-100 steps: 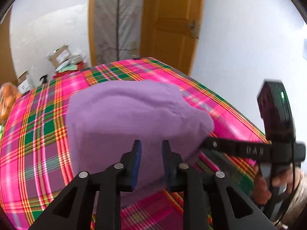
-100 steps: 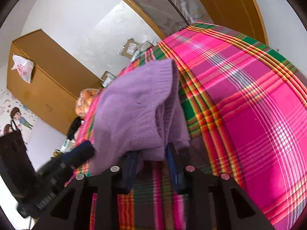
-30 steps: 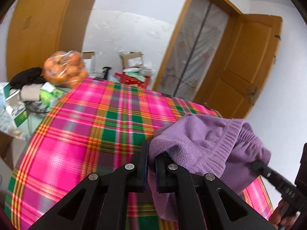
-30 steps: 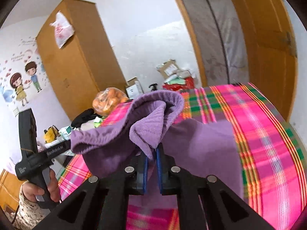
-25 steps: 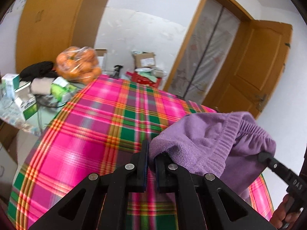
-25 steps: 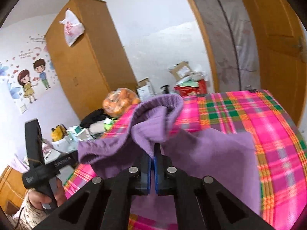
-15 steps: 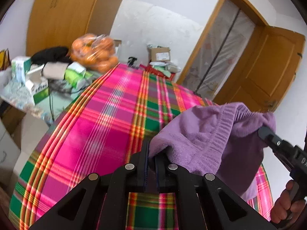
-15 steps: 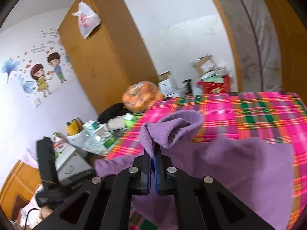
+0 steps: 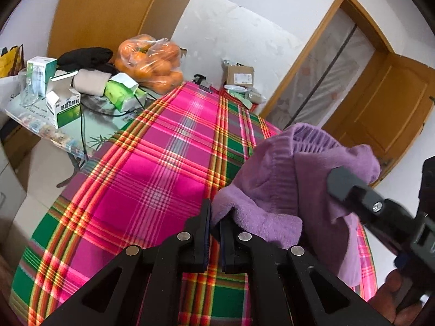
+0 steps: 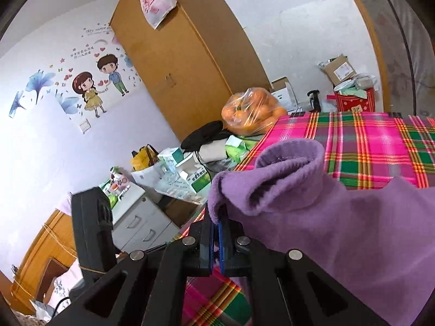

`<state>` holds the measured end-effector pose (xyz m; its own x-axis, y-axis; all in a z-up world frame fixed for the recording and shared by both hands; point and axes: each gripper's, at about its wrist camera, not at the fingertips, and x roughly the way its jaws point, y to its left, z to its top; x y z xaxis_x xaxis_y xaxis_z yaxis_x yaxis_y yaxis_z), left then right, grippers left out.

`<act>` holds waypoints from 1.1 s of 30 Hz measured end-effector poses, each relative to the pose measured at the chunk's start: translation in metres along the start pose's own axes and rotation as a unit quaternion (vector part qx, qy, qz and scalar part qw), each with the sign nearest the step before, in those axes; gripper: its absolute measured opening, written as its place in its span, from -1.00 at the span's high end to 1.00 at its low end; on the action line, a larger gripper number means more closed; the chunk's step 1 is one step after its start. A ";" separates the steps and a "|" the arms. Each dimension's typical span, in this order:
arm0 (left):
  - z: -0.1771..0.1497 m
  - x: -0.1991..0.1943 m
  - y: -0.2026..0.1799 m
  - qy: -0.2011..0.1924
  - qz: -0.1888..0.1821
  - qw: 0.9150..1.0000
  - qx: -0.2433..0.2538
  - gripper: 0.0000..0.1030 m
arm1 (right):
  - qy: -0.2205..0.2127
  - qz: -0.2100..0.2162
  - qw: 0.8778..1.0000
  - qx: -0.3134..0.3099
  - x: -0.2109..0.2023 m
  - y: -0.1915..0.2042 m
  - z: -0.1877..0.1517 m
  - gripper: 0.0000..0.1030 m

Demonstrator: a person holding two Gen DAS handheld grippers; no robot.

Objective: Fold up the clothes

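Observation:
A purple fleece garment point(image 9: 288, 184) hangs lifted over a table spread with a pink and green plaid cloth point(image 9: 152, 179). My left gripper point(image 9: 214, 218) is shut on one edge of it near the ribbed hem. In the right wrist view the same purple garment point(image 10: 339, 217) drapes down to the right, and my right gripper point(image 10: 216, 217) is shut on a rolled edge of it. The right gripper's black body point(image 9: 380, 212) shows at the right of the left wrist view, held by a hand point(image 9: 394, 301). The left gripper's black body point(image 10: 91, 231) shows at the lower left of the right wrist view.
A side table point(image 9: 68, 116) left of the plaid cloth carries boxes, dark clothing and a bag of oranges point(image 9: 149, 59). A wooden wardrobe point(image 10: 176, 62) stands behind it, white drawers point(image 10: 141, 225) lie below, and a wooden door point(image 9: 380, 103) is at the right.
Both grippers, which stood open at the garment on the table, are shut on it and have lifted it. Over the last second they swung left, bringing the side table closer.

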<state>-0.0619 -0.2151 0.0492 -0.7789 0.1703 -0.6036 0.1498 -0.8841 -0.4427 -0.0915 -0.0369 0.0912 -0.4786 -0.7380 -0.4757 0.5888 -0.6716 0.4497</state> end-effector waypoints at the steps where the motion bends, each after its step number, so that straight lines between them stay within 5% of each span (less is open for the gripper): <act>1: 0.000 0.000 0.003 0.001 0.002 1.000 -0.003 0.89 | 0.006 0.000 1.000 0.002 0.004 0.000 -0.002 0.95; 8: -0.015 0.014 0.016 0.053 0.013 0.998 -0.012 0.87 | 0.065 -0.035 0.997 0.027 0.027 -0.015 -0.019 0.90; 12: -0.022 0.015 0.021 0.073 0.009 0.997 -0.015 0.79 | 0.080 -0.042 0.995 0.031 0.019 -0.023 -0.023 0.65; 15: -0.026 0.014 0.031 0.086 0.008 0.995 -0.043 0.62 | 0.064 -0.050 0.997 0.004 -0.005 -0.024 -0.024 0.44; 21: -0.033 -0.001 0.044 0.093 0.003 0.992 -0.083 0.58 | 0.019 -0.058 0.998 0.026 -0.066 -0.054 -0.023 0.36; 28: -0.032 -0.033 0.049 0.056 0.037 0.994 -0.092 0.57 | -0.025 -0.146 0.986 0.079 -0.140 -0.113 -0.037 0.35; 33: -0.028 -0.043 0.018 0.049 0.006 0.998 -0.050 0.57 | -0.036 -0.237 0.961 0.138 -0.182 -0.164 -0.062 0.33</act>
<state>-0.0092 -0.2265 0.0484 -0.7146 0.2056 -0.6686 0.2230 -0.8391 -0.4963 -0.0606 0.2120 0.0570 -0.6998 -0.3412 -0.6276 0.1032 -0.9176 0.3839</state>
